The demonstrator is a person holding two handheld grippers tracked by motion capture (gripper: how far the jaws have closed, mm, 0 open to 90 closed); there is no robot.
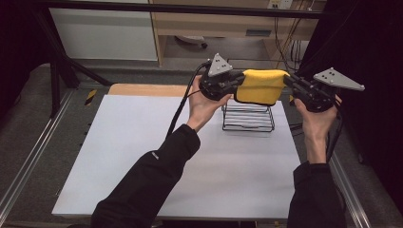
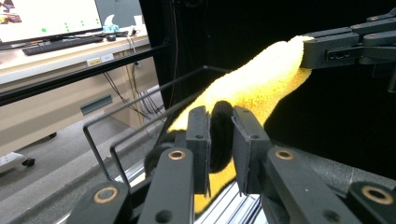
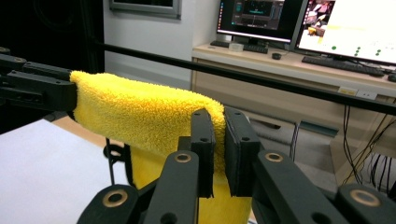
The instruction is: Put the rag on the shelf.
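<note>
While the left gripper (image 1: 240,80) and right gripper (image 1: 290,83) each clench one end, the yellow towel (image 1: 260,85) stretches lengthwise between them. It hangs over the black wire rack (image 1: 248,119), hiding the rack's top.

Left gripper (image 1: 240,81) and right gripper (image 1: 291,81) raised level, facing inward, jaws clamped

The towel (image 1: 260,86) hangs stretched between the left tongs (image 1: 240,80) at nine o'clock and the right tongs (image 1: 288,81) at three, above the wire rack (image 1: 248,118) on the desk (image 1: 142,156).
</note>
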